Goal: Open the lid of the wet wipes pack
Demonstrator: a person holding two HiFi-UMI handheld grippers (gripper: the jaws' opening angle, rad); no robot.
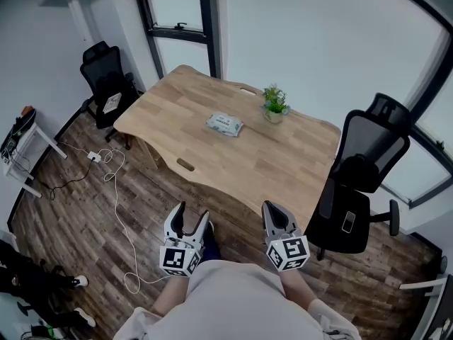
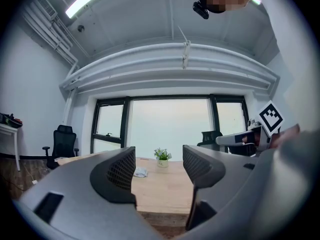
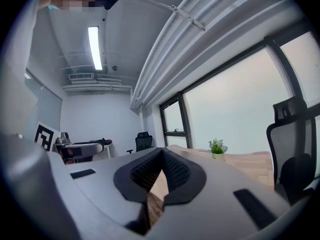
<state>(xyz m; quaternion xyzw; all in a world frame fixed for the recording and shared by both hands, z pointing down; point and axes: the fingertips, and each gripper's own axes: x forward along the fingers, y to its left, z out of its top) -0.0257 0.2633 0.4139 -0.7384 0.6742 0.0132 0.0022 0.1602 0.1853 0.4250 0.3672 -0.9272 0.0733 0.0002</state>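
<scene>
The wet wipes pack (image 1: 224, 124) lies flat on the wooden desk (image 1: 283, 168), near the little plant (image 1: 274, 103), on its left. The left tongs (image 2: 159, 165) are wide apart and hold nothing. The right tongs (image 3: 161, 168) are pressed together at the tips and hold nothing. Both are well away from the plant.

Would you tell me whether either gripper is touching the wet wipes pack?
No, the head view shows the left gripper and right gripper over the floor, short of the table bearing the wet wipes pack.
</scene>
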